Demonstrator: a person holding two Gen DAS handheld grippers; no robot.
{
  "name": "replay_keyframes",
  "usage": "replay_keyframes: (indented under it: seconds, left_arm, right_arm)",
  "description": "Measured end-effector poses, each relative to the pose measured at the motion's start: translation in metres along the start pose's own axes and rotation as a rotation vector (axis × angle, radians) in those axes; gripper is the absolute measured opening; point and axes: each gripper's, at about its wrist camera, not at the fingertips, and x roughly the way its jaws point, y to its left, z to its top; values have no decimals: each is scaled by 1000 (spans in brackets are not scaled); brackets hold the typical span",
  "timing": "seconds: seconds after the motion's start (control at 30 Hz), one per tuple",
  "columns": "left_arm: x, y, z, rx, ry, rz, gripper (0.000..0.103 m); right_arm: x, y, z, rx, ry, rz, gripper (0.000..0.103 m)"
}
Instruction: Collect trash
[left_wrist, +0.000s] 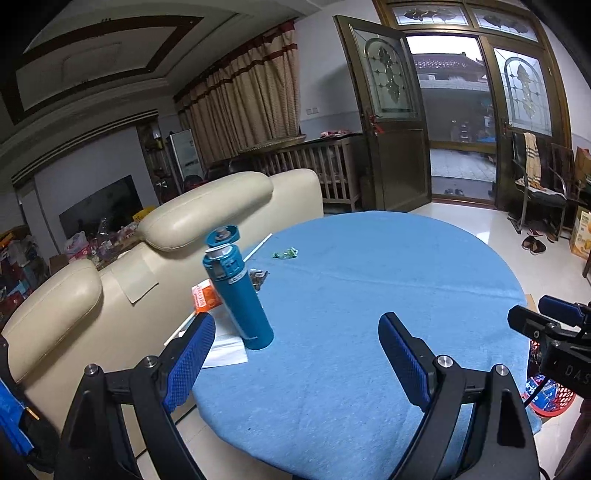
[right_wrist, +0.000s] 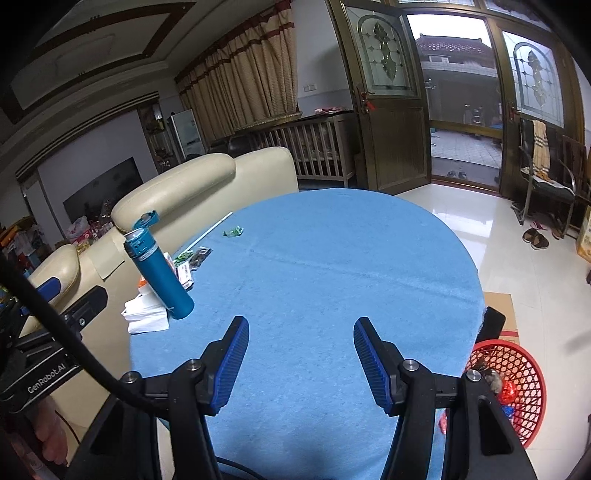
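Observation:
A crumpled green wrapper lies far back on the round blue table; it also shows in the right wrist view. More wrappers and small packets lie behind the teal bottle, with an orange packet and white paper beside it. A red mesh basket with some trash in it stands on the floor to the table's right. My left gripper is open and empty over the table's near side. My right gripper is open and empty too.
The teal bottle stands upright with its lid flipped open at the table's left. A cream sofa backs against the table's left edge. A white straw lies near the far left edge. A cardboard piece lies on the floor.

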Motion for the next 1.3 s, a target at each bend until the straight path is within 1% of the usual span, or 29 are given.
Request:
replay_keyframes:
  seconds: [0.17, 0.33, 0.5, 1.3]
  left_arm:
    - [-7, 4, -4, 0, 5, -1, 90]
    - [-15, 6, -5, -1, -1, 7, 90]
    - [-21, 9, -4, -9, -6, 8, 90]
    - [-24, 2, -5, 7, -7, -2, 90]
  right_arm:
    - [-3, 10, -3, -19, -6, 0, 63]
    - [-10, 17, -4, -46, -40, -16, 63]
    - [-14, 22, -6, -68, -63, -33, 65]
    - [-11, 14, -11, -55, -67, -39, 65]
